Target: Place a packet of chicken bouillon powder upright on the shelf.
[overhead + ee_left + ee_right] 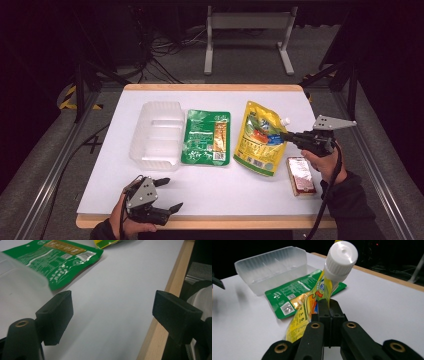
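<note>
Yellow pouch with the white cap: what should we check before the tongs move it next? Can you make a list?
1. Right tongs pinch the yellow spouted pouch below its white screw cap: ok.
2. Cap screwed tight: cannot tell.
3. Pouch fully off the white table: cannot tell.
4. Clear plastic tray has room inside: ok.
5. Left tongs open, away from the pouch: ok.
6. Green flat packet lies between pouch and tray: not ok.

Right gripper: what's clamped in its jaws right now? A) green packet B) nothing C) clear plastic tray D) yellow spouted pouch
D: in the right gripper view the right gripper has its jaws shut on the edge of the yellow pouch just below its white cap; the green packet and clear tray lie untouched on the table.
</note>
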### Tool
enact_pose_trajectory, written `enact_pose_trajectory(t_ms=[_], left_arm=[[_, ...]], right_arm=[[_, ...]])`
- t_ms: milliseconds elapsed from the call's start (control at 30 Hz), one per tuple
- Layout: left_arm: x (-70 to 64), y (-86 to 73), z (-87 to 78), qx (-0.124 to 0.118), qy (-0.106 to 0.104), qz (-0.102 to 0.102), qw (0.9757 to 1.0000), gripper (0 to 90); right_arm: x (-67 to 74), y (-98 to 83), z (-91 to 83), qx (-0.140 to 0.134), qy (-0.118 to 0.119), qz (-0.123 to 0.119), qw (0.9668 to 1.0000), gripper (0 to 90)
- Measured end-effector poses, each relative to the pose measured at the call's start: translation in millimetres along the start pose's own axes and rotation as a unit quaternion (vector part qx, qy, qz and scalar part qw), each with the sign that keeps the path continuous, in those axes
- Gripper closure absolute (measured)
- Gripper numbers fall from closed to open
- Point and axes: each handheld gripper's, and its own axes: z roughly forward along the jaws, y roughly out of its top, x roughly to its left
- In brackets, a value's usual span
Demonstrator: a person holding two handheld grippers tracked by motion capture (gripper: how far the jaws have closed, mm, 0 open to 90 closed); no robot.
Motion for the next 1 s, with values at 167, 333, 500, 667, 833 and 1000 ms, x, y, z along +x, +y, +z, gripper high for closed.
enact_pose_trajectory(t_ms=[167, 333, 500, 667, 833, 1000], left_arm=[[-4.8, 14.1, 14.9, 0.004, -0.017, 0.019, 0.9997, 17.8], [-4.7, 23.6, 24.2, -0.001, -0.024, 0.022, 0.9995, 17.6], [1.2, 27.5, 23.9, -0.01, -0.022, 0.019, 0.9995, 20.0], [6.9, 31.6, 20.0, -0.024, -0.015, 0.007, 0.9996, 20.8], [8.9, 40.7, 25.4, -0.026, -0.013, 0.01, 0.9995, 21.6], [10.7, 50.9, 34.9, -0.027, -0.017, 0.005, 0.9995, 25.3]], right_arm=[[15.2, 5.0, -2.2, -0.01, 0.011, -0.018, 0.9997, 90.0], [28.0, 10.5, -2.8, -0.017, 0.017, -0.032, 0.9992, 90.0], [41.3, 16.5, -3.5, -0.018, 0.016, -0.055, 0.9982, 90.0], [48.2, 20.6, -5.3, -0.024, 0.02, -0.064, 0.9975, 90.0], [56.1, 23.6, -4.8, -0.025, 0.026, -0.076, 0.9965, 90.0], [62.5, 25.2, -5.0, -0.026, 0.033, -0.083, 0.9957, 90.0]])
